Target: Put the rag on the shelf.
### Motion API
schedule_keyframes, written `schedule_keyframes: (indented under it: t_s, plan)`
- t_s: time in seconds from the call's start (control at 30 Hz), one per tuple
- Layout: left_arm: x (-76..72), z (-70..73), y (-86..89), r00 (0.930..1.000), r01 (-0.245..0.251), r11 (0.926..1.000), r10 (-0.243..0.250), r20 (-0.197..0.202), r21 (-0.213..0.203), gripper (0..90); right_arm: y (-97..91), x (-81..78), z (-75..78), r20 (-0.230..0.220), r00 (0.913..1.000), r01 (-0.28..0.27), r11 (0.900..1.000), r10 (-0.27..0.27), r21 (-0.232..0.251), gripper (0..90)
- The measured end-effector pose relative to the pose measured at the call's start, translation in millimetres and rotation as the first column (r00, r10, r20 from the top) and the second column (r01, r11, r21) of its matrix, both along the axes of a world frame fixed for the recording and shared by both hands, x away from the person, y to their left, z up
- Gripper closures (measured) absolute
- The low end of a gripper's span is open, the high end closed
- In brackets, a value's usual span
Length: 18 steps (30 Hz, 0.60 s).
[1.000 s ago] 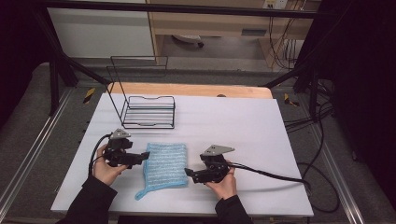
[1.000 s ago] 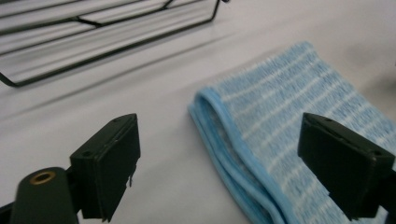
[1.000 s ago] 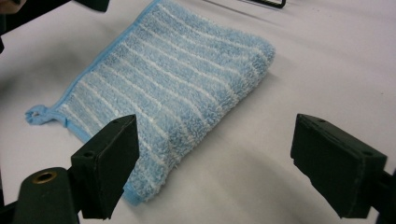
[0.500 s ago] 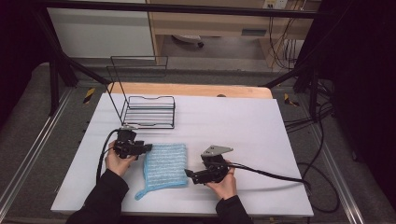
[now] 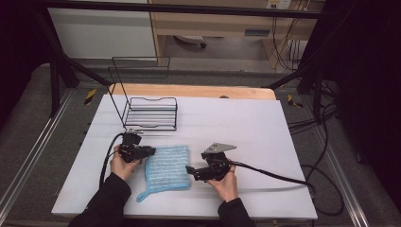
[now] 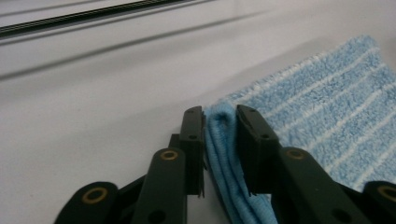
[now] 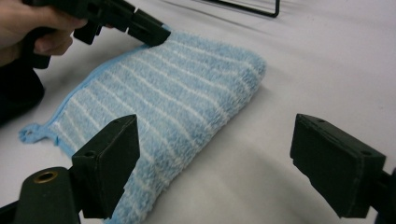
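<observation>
A folded blue cloth with white stripes lies on the white table near its front edge. A small hanging loop sticks out at its front left corner. My left gripper is at the cloth's far left corner. Its jaws have just been closing, and they now pinch the folded edge between the pads. In the right gripper view that gripper bites the same corner. My right gripper stands open at the cloth's right side, with one jaw over the cloth's near edge and nothing gripped.
A black wire rack stands behind the cloth at the back left of the table. The right gripper's cable runs off to the right across the table. A wooden strip borders the far edge.
My left hand moved right and towards the far left corner of the cloth, came down, and its jaws closed on that corner. The right hand stayed in place.
</observation>
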<state>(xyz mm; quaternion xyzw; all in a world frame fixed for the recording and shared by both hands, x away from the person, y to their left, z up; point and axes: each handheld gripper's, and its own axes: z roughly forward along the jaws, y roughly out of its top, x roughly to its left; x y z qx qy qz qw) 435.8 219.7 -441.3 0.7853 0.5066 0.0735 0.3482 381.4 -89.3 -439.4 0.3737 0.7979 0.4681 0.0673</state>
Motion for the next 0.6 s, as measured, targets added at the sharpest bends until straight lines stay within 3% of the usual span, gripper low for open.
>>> schedule_keyframes:
  t_s: [0.17, 0.33, 0.43, 0.6]
  plan:
    - [0.0, 0.0, -0.2, 0.9999, -0.007, 0.9999, 0.007, -0.012, -0.008, 75.7, 0.4, 14.0, 3.5, -0.012, 0.9995, 0.029, 0.9988, -0.029, 0.04, 17.9]
    - [-0.2, -0.2, -0.7, 1.0, 0.001, 1.0, -0.001, -0.008, -0.002, 77.4, 9.4, 28.3, 9.0, 0.003, 0.9995, 0.031, 0.9995, -0.031, 0.002, 18.3]
    - [0.0, -0.6, 0.1, 0.9999, 0.007, 1.0, -0.007, -0.008, -0.004, 77.6, 17.1, 38.7, 12.5, -0.003, 0.9994, 0.035, 0.9994, -0.035, 0.004, 19.9]
    - [-0.4, -0.9, -0.1, 0.9998, 0.017, 0.9998, -0.017, 0.004, 0.006, 77.7, 29.2, 54.7, 11.7, -0.014, 0.9984, 0.055, 0.9984, -0.055, -0.009, 28.9]
